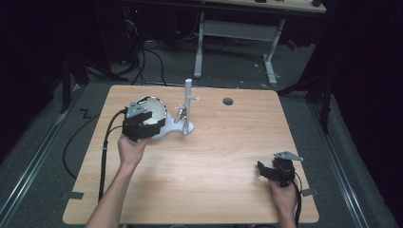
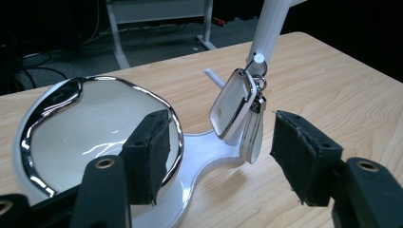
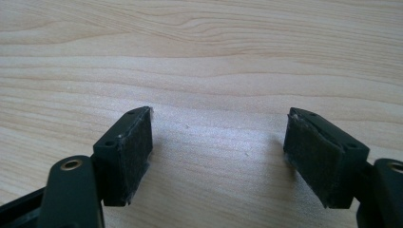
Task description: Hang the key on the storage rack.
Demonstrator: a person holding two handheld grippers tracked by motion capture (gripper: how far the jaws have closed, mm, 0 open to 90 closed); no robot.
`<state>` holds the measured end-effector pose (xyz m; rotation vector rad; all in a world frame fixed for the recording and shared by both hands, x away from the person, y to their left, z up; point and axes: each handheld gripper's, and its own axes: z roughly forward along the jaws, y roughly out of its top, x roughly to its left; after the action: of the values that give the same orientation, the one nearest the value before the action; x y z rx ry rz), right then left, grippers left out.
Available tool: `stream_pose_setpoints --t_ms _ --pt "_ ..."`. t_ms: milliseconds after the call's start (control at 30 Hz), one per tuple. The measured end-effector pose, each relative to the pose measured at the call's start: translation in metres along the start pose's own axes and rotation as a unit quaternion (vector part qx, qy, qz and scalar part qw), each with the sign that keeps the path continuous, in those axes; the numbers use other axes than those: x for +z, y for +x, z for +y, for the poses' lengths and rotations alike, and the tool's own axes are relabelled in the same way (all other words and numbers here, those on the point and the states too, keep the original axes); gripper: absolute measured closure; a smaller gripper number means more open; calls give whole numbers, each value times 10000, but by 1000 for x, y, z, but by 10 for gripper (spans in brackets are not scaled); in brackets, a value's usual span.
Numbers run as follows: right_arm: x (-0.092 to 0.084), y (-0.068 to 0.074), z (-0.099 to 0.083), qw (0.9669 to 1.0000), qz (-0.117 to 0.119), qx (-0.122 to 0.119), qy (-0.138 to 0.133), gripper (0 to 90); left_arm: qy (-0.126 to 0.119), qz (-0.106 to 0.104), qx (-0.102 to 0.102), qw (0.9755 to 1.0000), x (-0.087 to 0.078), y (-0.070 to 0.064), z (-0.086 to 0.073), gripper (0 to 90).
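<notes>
So the left gripper [image 2: 218, 156] is hanging over the white stand [image 1: 188, 127] near the far-left part of the wooden table [image 1: 223, 161], jaws spread wide with nothing between the pads. The keychain [image 2: 236, 108], a flat white tag with a chrome rim plus a second slimmer piece behind it, hangs by its ring from a short peg on the stand's upright post [image 2: 272, 28]. From the left gripper view it sits just ahead of the gap between the 2 jaws, a bit nearer the right-hand one, and not touching either. The left-hand jaw overlaps the shiny round dish [image 2: 95, 133] that's part of the stand's base.

The right gripper [image 3: 218, 152] is well away from all that, low over bare wood at the near-right corner of the table. Its jaws are spread too, gripping nothing.
</notes>
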<state>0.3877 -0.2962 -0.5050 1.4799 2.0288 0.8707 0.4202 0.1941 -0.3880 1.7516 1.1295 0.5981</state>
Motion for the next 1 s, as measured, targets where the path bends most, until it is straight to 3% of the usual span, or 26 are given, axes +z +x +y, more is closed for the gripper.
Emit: stream_pose_setpoints --t_ms 233,1000 --pt "0 0 0 10000 0 -2 0 249 -118 57 -151 9998 -14 7 -5 385" --pt "0 0 0 10000 2 0 0 248 -208 131 -312 9992 -46 17 -20 386"
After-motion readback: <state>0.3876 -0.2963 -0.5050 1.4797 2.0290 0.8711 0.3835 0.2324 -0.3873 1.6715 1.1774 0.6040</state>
